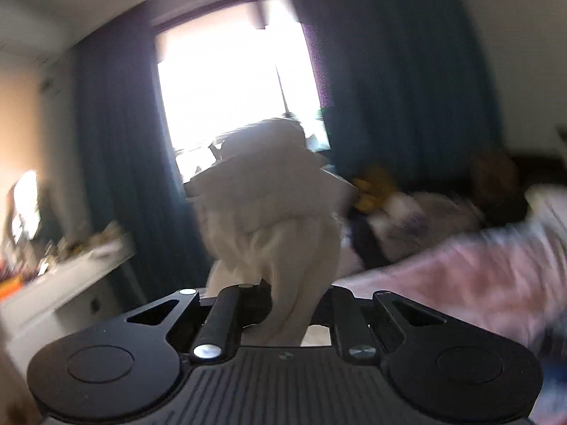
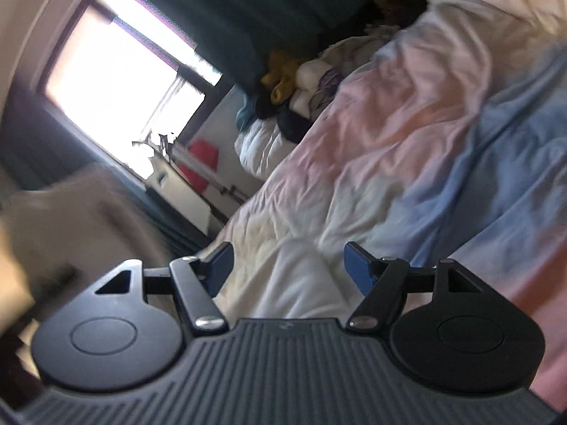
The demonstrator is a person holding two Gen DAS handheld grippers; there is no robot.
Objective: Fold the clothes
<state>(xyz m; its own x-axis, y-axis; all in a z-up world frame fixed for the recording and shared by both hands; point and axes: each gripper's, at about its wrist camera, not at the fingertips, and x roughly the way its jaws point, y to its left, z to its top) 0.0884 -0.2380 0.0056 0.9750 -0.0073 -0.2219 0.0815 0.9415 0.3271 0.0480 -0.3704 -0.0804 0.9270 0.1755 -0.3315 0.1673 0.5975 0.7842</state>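
Your left gripper [image 1: 283,304] has its fingers clenched on a bunched cream-white cloth garment [image 1: 273,212], which is lifted off the bed and hangs crumpled in front of the bright window [image 1: 230,81]. Your right gripper [image 2: 285,269] has its blue-padded fingers [image 2: 356,269] spread apart with nothing between them, and it looks out over the bed.

Largest in the right wrist view is the rumpled bedspread in pink, white and blue patches [image 2: 407,113], which fills most of the picture. Dark blue curtains [image 1: 389,71] hang on both sides of the window. At the far edge of the bed lies a heap of mixed clothes [image 2: 304,85], with a mustard-yellow piece [image 2: 281,78] among dark and pale ones. Beside the bed, under the window, something red [image 2: 202,159] shows; blur hides what it is. In the left wrist view a white surface [image 1: 63,279] carries small cluttered things, too smeared to tell.
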